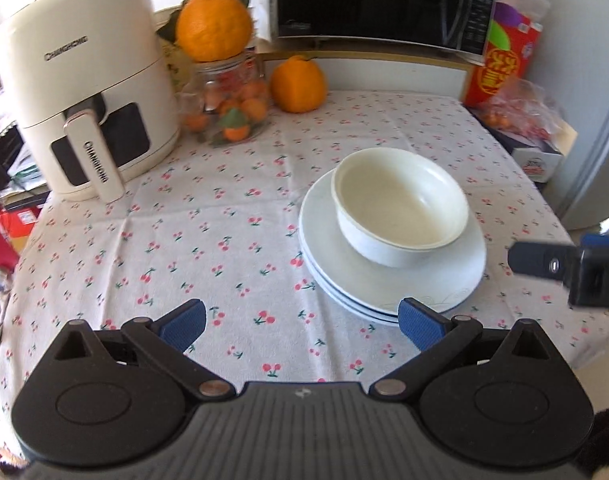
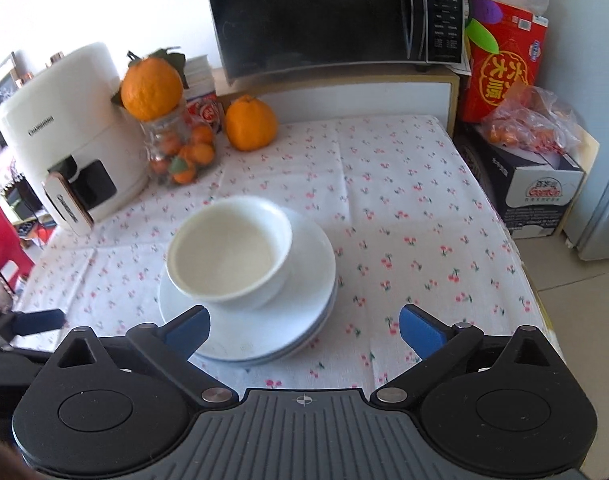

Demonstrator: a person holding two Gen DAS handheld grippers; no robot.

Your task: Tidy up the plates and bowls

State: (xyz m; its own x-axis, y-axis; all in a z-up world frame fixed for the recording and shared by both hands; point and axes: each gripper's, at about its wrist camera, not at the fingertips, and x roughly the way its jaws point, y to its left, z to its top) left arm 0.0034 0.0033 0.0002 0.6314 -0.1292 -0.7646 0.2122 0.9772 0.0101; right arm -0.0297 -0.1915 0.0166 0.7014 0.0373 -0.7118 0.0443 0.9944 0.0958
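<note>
Two white bowls nested together (image 1: 400, 212) sit on a stack of white plates (image 1: 388, 280) on the cherry-print tablecloth. In the right wrist view the bowls (image 2: 228, 252) and plates (image 2: 304, 280) lie left of centre. My left gripper (image 1: 302, 324) is open and empty, just in front of and left of the plates' near rim. My right gripper (image 2: 304, 330) is open and empty, near the plates' near right rim. The right gripper also shows in the left wrist view (image 1: 564, 268), right of the plates. A left gripper finger (image 2: 36, 322) shows at the right view's left edge.
A cream air fryer (image 1: 84, 92) stands at the back left. A glass jar of small oranges (image 1: 228, 108) carries a large orange (image 1: 214, 24). Another large orange (image 1: 298, 84) sits beside it. A microwave (image 1: 384, 0), a red box (image 1: 504, 60) and bagged fruit (image 1: 520, 112) are behind and right.
</note>
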